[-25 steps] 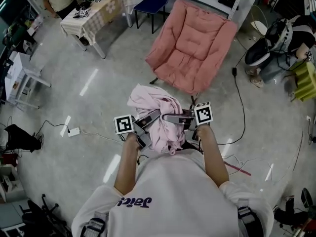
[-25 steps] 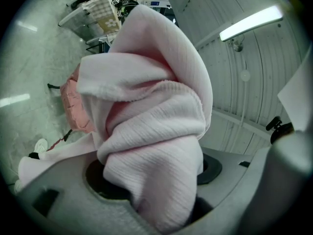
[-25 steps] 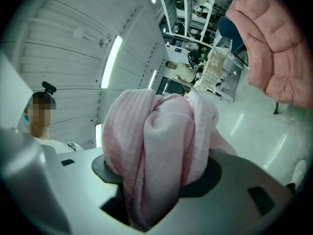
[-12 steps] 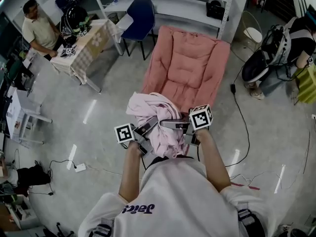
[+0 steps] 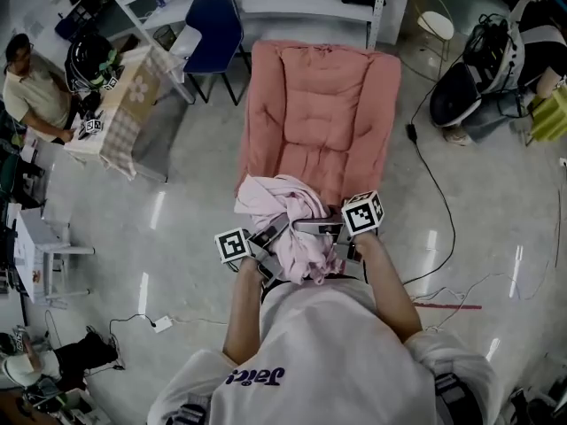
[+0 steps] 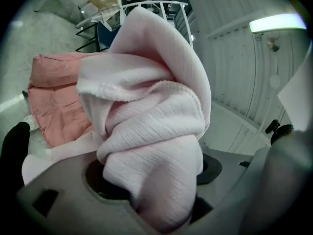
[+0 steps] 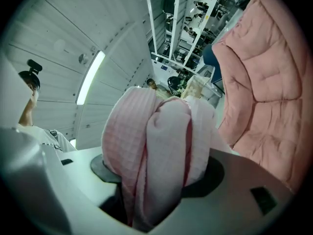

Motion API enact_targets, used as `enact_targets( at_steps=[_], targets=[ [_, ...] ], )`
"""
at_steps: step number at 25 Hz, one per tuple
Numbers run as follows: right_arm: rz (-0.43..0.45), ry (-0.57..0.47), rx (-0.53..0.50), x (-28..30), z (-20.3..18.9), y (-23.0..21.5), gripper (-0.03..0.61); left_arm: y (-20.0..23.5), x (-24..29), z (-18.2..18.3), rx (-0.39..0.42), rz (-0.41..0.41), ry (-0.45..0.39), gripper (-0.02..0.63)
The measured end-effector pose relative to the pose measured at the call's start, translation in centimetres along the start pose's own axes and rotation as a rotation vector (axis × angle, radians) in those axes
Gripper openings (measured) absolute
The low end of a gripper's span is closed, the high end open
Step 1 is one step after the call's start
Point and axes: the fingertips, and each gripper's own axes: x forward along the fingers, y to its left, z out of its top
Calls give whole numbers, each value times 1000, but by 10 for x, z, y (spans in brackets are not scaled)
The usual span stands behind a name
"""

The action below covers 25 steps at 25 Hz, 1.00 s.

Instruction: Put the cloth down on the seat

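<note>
Clamps the left gripper on a thick wad of pink cloth. Pinches the same bundle in the right gripper, jaws just now opening a touch, fabric packed between them. Carries the load level, grippers side by side. Faces the seat dead ahead and just below the bundle, its length running straight away, seemingly equally near for either hand.

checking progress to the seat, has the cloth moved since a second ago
Yes. The cloth has moved toward the pink chair: it was short of the seat's front edge, now it overlaps it.
</note>
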Motion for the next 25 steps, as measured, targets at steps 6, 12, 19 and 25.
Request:
enact_targets(
  at_steps=[6,12,19,25],
  targets=[
    [-148,-88,52,1,61,-82,302,50,59,67,8,77,166,312],
    [-317,-156,118,-4,96,-154,307,104,105,111,61,128,373,313],
    [-464,-247,195,-19,114,-267,308,197,168,146,85,193,541,320],
    [-587,-257,246,-31,105,-357,310,283,204,153,140,257,634,322]
  ],
)
